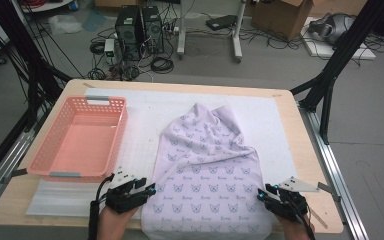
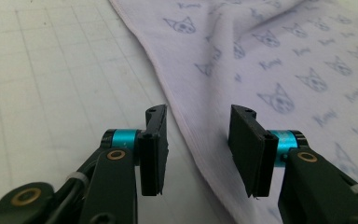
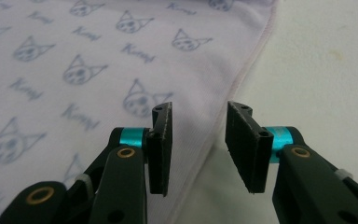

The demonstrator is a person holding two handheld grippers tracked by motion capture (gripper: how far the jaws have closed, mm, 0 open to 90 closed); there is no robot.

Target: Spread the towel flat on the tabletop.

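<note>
Printed cloth [image 1: 207, 172] spread on the white surface [image 1: 145, 125] beside a pink basket [image 1: 80, 137]; left tool [image 1: 151, 189] and right tool [image 1: 263, 193] poised at its near side hems, jaws parted, nothing pinched. Risk: closing short of the hem, catching only mat, or dragging wrinkles inward.

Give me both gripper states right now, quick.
Left gripper: open, jaws straddling the left edge of the cat-print cloth, not clamped.
Right gripper: open, jaws straddling the cloth's right edge, holding nothing.
</note>
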